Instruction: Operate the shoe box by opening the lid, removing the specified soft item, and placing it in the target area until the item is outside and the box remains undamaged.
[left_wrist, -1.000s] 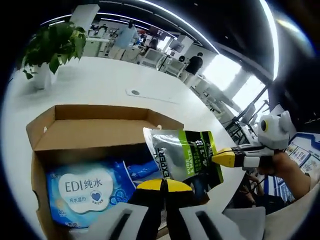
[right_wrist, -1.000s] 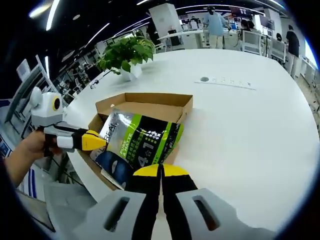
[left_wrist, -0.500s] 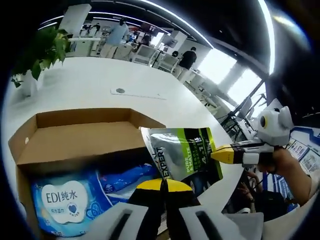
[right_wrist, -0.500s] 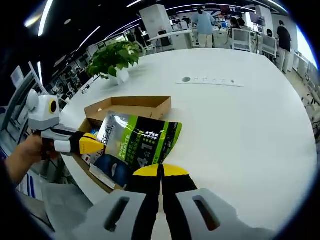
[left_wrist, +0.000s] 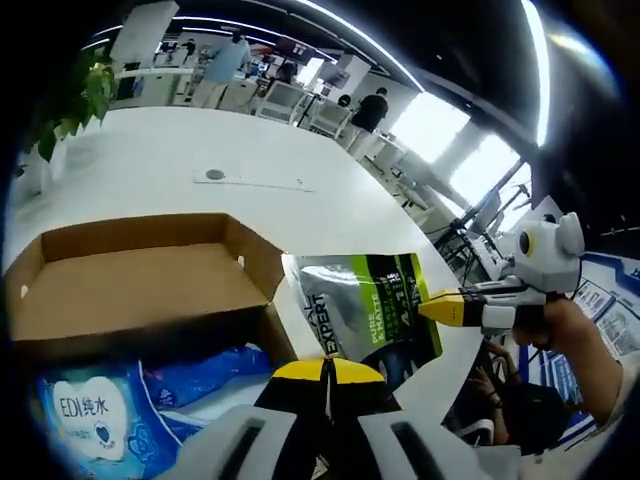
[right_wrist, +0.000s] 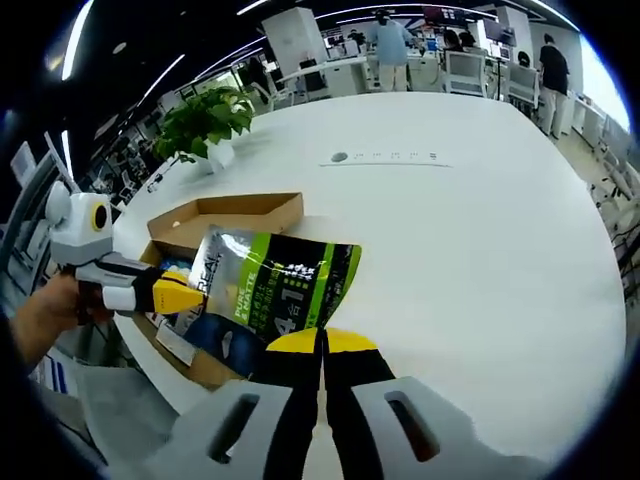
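Jaws of right gripper (right_wrist: 322, 345) pinch lower edge of green-and-silver pouch (right_wrist: 270, 295), lifted clear of shoe box (right_wrist: 225, 212), lid open. Left gripper (left_wrist: 325, 372) jaws pressed together, apparently on pouch's other edge. Pouch hangs at 3 o'clock of box in left gripper view. Wet-wipes pack (left_wrist: 85, 420) remains inside. Judgement: carry pouch level toward bare white desk (right_wrist: 480, 230), avoid snagging box wall, release gently.

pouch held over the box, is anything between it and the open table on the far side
Nothing visible stands in the way. Both grippers hold the pouch above the cardboard box, and the white table next to the box is bare up to the small inset plate farther off.
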